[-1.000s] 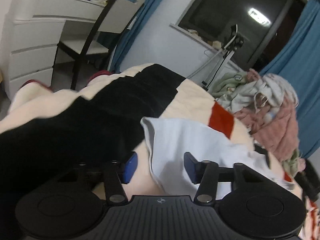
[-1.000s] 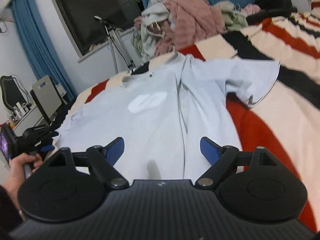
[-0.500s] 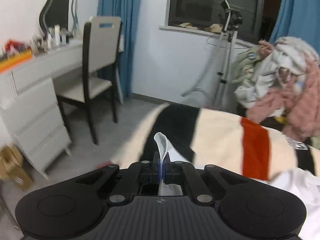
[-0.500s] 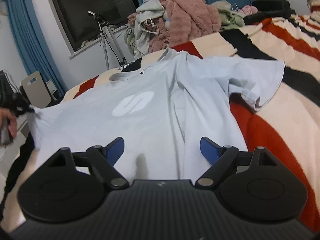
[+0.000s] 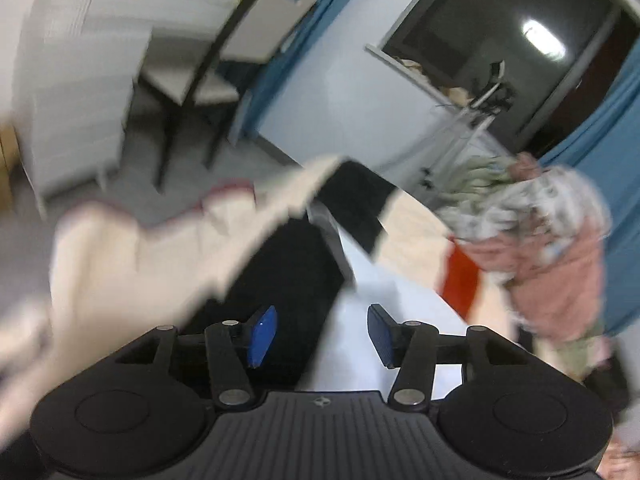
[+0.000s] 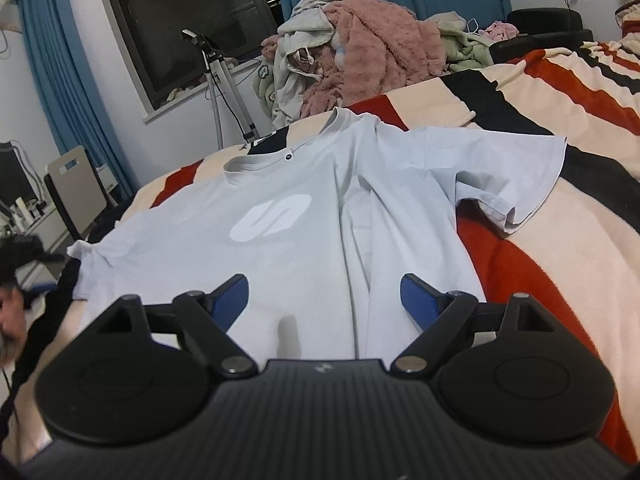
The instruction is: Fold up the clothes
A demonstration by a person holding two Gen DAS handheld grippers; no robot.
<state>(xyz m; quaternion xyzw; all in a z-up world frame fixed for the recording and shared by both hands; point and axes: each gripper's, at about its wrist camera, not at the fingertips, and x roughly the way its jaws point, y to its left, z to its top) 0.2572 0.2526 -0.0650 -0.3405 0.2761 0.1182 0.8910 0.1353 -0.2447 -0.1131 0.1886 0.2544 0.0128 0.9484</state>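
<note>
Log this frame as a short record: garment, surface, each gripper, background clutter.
garment: pale blue T-shirt, spread flat, front up, white logo on chest, not yet folded
surface: striped blanket in cream, red and black
left gripper: open, over the shirt's edge, view blurred
right gripper: open, above the lower part of the shirt, holding nothing
background: clothes pile, tripod, chair

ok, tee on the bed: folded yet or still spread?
Spread. The t-shirt lies flat, front up, on the striped blanket, both sleeves out, no fold made.

Left tool spread wide, gripping nothing; pale shirt (blurred) on striped blanket below
</note>
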